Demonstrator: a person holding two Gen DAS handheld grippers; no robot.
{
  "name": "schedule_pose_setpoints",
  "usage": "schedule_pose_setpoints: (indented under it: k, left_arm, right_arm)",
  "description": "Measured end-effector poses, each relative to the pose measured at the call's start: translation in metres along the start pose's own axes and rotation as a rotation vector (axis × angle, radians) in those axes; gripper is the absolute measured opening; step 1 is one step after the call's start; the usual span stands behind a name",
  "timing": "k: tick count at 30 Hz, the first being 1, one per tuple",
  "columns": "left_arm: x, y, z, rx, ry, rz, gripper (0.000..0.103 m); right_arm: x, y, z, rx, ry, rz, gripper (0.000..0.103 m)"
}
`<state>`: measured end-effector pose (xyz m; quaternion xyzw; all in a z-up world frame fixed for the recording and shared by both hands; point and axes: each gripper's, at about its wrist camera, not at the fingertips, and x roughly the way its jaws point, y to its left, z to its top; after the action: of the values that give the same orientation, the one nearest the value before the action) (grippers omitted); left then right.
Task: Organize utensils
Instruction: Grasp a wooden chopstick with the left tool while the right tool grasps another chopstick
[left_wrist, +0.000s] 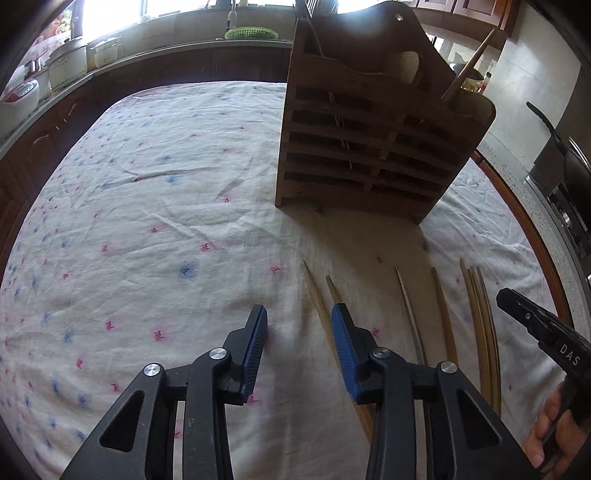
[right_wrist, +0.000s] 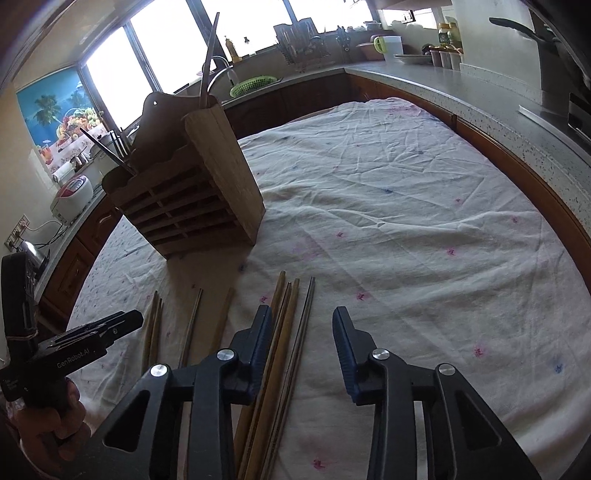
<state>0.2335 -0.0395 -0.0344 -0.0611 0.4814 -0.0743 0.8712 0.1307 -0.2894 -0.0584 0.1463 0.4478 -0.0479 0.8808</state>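
Kitchen counters are wrapping around a table draped in a white flowered cloth, with bright windows behind. Standing on that cloth is a slatted wooden holder, already carrying a few sticks upright in its top compartments. Just in front of the holder, loose chopsticks are lying in a row on the cloth, roughly parallel and pointing toward it. The left gripper is hovering over the leftmost pair of that row, its fingers standing narrowly apart with one chopstick between them, not yet pinched. The right gripper is hovering over the rightmost bundle, fingers likewise narrowly parted around a thin stick, pressing on nothing.
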Motion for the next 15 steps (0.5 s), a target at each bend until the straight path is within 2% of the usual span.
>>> schedule_pose_setpoints:
  k: [7, 11, 13, 15]
  left_arm:
    - [0.011, -0.007, 0.004, 0.064, -0.017, 0.03, 0.034]
    - [0.017, -0.012, 0.008, 0.092, -0.015, 0.041, 0.032]
    - [0.018, -0.017, 0.009, 0.116, -0.018, 0.054, 0.028]
    - [0.02, -0.02, 0.008, 0.133, -0.022, 0.059, 0.019]
  right_arm:
    - [0.019, 0.002, 0.002, -0.049, 0.032, -0.067, 0.017]
    - [0.025, 0.004, 0.008, -0.073, 0.037, -0.086, 0.017]
    - [0.028, 0.007, 0.01, -0.085, 0.034, -0.096, 0.017]
    - [0.031, 0.009, 0.012, -0.098, 0.029, -0.104, 0.017]
